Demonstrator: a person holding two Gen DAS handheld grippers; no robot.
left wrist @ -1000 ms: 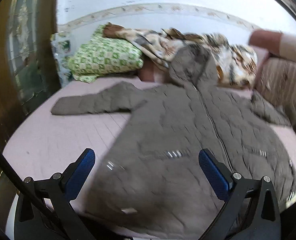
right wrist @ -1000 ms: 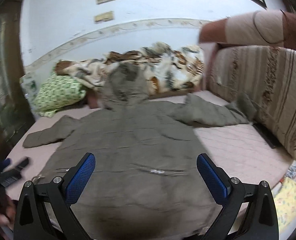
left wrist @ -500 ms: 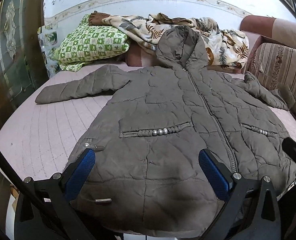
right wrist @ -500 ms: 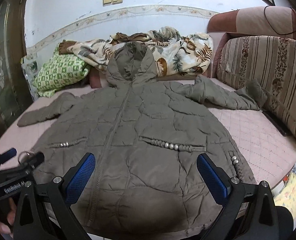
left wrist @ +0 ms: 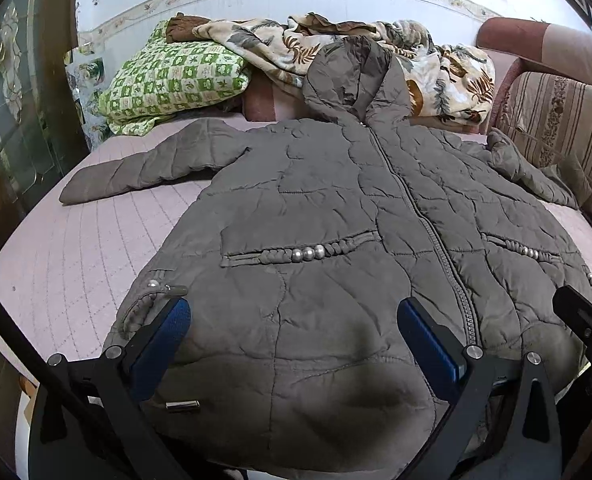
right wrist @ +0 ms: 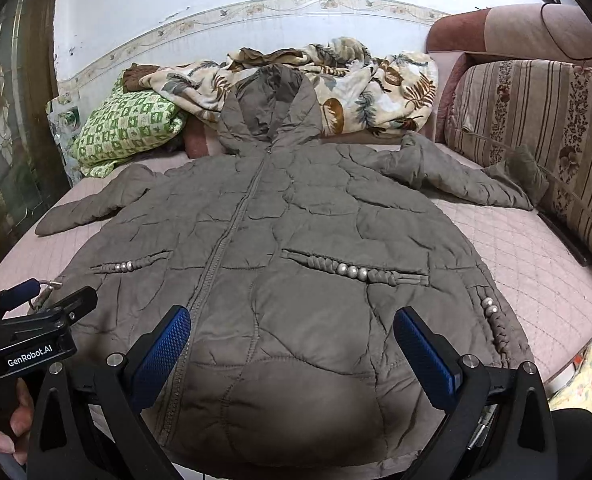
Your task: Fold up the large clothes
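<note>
Two tools hover spread and empty over the hem of the coat (left wrist: 336, 208), which lies face-up on the bed (left wrist: 76, 256), its zipper running straight away toward the hood. Left tool (left wrist: 294, 340) is nearer the left sleeve (left wrist: 144, 168); right tool (right wrist: 292, 344) nearer the right sleeve (right wrist: 456, 176).

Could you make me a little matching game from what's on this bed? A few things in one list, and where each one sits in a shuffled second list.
Things:
1. hood
2. green pillow
3. striped cushion
4. pearl beads

Places:
A. along the right edge of the bed
B. on the coat's pocket trim
C. propped against the leaf-print blanket
D. far left corner, by the wall

Pairs: 1-C, 2-D, 3-A, 4-B
</note>
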